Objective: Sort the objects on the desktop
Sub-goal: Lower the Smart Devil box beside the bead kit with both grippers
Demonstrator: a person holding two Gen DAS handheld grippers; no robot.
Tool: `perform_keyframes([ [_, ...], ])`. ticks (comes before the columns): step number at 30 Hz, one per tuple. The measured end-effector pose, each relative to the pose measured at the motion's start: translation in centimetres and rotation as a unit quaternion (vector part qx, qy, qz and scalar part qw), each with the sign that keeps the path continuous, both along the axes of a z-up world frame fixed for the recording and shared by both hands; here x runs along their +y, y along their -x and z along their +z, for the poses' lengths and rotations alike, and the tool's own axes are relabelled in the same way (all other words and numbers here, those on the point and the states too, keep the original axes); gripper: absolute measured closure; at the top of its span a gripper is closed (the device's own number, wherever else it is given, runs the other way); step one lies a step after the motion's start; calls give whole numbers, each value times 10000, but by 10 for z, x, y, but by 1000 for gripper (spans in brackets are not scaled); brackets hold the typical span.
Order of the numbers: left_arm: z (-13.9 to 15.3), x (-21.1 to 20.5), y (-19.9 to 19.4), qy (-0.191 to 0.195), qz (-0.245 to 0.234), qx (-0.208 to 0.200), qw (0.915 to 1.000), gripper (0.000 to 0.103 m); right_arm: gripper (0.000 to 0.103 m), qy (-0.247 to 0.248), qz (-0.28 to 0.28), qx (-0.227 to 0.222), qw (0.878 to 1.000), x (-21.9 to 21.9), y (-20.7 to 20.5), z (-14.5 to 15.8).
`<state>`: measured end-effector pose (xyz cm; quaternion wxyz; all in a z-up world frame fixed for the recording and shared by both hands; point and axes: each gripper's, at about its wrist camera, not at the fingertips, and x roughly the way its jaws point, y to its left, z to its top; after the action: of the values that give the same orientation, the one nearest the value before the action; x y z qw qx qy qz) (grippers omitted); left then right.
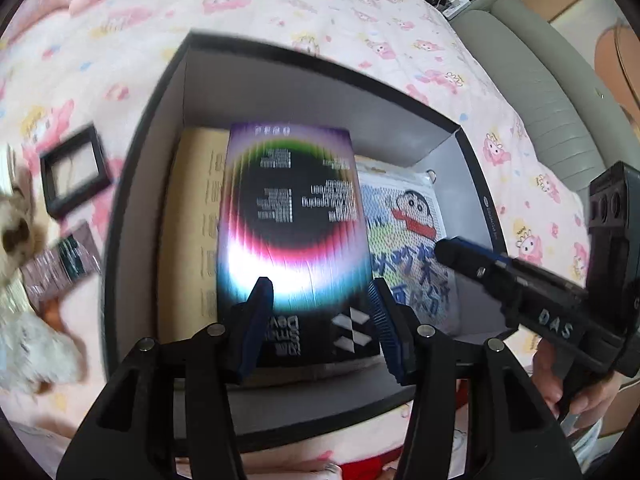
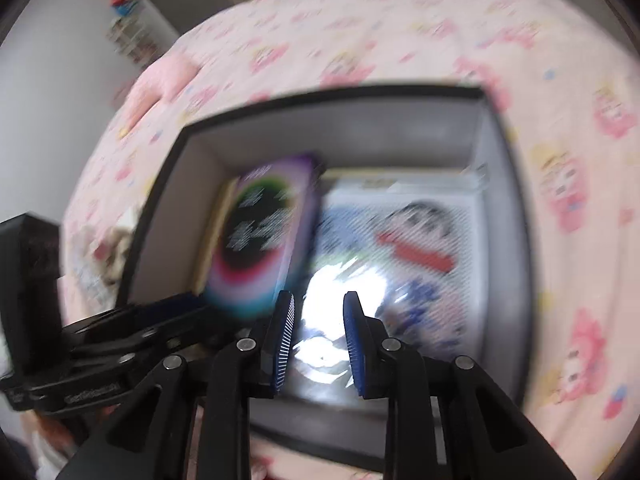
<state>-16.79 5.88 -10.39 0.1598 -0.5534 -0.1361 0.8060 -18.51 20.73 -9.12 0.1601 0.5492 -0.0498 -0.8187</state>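
Observation:
A black storage box (image 1: pixel 132 184) sits on the bed. Inside lie a tan cardboard box (image 1: pixel 192 216) at the left, a black carton with a rainbow ring (image 1: pixel 292 240) over it, and a plastic-wrapped cartoon picture (image 1: pixel 408 232) at the right. My left gripper (image 1: pixel 320 312) is open with its fingers on either side of the rainbow carton's near end. My right gripper (image 2: pixel 318 340) is open and empty above the cartoon picture (image 2: pixel 400 256); it shows in the left wrist view (image 1: pixel 460 252) reaching in from the right. The rainbow carton (image 2: pixel 264 236) is blurred in the right wrist view.
The bed has a pink cartoon sheet (image 1: pixel 280 4). Left of the box lie a small black picture frame (image 1: pixel 74 172), a dark patterned packet (image 1: pixel 60 268) and a fluffy plush toy (image 1: pixel 24 304). A grey padded bed edge (image 1: pixel 540 80) runs along the right.

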Motion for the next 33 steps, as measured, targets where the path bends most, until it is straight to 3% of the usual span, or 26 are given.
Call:
perform_keyframes([
  [3, 4, 16, 10, 225, -272, 40, 9994, 52, 81, -374, -271, 244, 9986, 7, 5, 3],
  [6, 2, 39, 10, 536, -631, 81, 9965, 53, 81, -215, -254, 57, 9994, 9, 9, -3],
  [9, -4, 53, 11, 740, -740, 66, 9945, 59, 81, -473, -286, 4, 9985, 3, 12, -7],
  [11, -10, 57, 12, 855, -711, 25, 9938, 59, 81, -648, -329, 44, 9973, 1, 12, -7],
  [15, -16, 61, 9, 1388, -679, 87, 9880, 59, 80, -373, -286, -110, 9988, 2, 8, -12],
  [16, -18, 60, 9, 1541, -629, 84, 9860, 54, 80, -391, -278, -115, 9988, -2, 10, -14],
  [22, -24, 30, 12, 1967, -12, -97, 9804, 53, 80, -521, -207, -144, 9983, -11, 10, -18],
  [24, -24, 18, 14, 1776, 13, -216, 9839, 53, 80, -526, -199, -110, 9984, -12, 8, -16],
  [28, -13, -3, 19, 1002, -24, -246, 9947, 53, 80, -330, -197, -126, 9992, -13, 14, -5],
  [33, -3, -14, 51, 759, 36, -134, 9970, 55, 80, -272, -76, -147, 9995, -30, 46, 8],
])
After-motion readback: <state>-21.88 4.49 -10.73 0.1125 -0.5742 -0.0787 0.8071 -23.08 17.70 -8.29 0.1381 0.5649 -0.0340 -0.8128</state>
